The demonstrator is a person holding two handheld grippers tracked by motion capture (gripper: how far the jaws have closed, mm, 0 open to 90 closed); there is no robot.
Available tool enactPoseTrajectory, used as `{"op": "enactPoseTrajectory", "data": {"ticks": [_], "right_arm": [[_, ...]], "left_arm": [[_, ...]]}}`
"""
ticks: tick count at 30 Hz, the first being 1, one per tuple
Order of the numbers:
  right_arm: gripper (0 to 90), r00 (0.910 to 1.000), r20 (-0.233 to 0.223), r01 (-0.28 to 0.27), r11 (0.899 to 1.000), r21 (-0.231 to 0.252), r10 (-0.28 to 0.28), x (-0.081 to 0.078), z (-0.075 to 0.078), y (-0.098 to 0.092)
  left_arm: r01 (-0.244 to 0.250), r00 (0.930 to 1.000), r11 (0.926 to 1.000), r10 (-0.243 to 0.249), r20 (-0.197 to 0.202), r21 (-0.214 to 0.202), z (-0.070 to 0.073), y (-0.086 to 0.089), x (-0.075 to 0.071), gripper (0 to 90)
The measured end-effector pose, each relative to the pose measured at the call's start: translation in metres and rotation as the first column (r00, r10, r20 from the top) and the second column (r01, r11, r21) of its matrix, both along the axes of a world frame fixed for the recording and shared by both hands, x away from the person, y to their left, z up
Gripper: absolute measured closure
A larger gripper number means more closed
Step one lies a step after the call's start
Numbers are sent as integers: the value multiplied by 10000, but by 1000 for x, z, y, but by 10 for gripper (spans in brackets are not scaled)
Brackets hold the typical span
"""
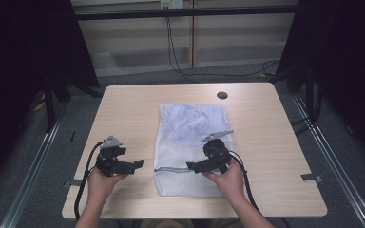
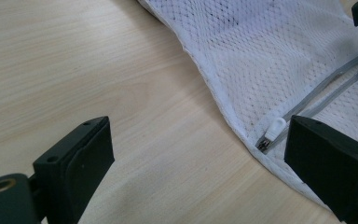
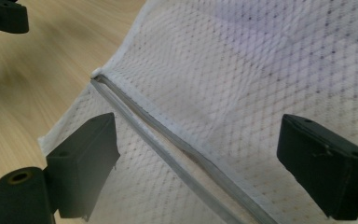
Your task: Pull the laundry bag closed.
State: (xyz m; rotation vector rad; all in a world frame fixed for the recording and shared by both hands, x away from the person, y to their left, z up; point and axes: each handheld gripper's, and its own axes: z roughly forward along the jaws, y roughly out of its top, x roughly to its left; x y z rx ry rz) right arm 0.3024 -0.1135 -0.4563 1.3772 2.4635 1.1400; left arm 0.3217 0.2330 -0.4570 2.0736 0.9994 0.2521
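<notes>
A white mesh bag (image 1: pixel 190 128) lies flat in the middle of the wooden table (image 1: pixel 123 104), its grey zipper (image 1: pixel 171 169) running across near the front end. My left gripper (image 1: pixel 135 166) rests on the table just left of the bag, open. In the left gripper view its jaws (image 2: pixel 205 158) stand wide apart, with the white zipper pull (image 2: pixel 275 128) beside the right jaw. My right gripper (image 1: pixel 193 166) sits over the bag's front part, open. In the right gripper view the zipper (image 3: pixel 177 144) runs diagonally between the spread jaws (image 3: pixel 205 158), with nothing held.
A round black cable hole (image 1: pixel 222 95) sits at the table's back right. Tape strips (image 1: pixel 312 177) mark the table's side edges. Black curtains and stands flank the table, and cables trail on the floor (image 1: pixel 180 71) behind it.
</notes>
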Motion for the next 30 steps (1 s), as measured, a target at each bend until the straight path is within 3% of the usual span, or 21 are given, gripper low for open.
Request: {"op": "enactPoseTrajectory", "data": {"ticks": [19,25,30], "right_arm": [[159,9995,-117,-277,9995,139,278,6,3,23],[168,9991,-75,-426,9989,183,427,7,3,30],[169,9986,-128,-501,9984,248,505,8,4,38]], "left_arm": [[32,10000,10000,-32,16,-27,2,1,-4,79],[74,10000,9999,-75,38,141,3,3,-7,81],[-29,10000,10000,29,49,-43,4,4,-10,82]]}}
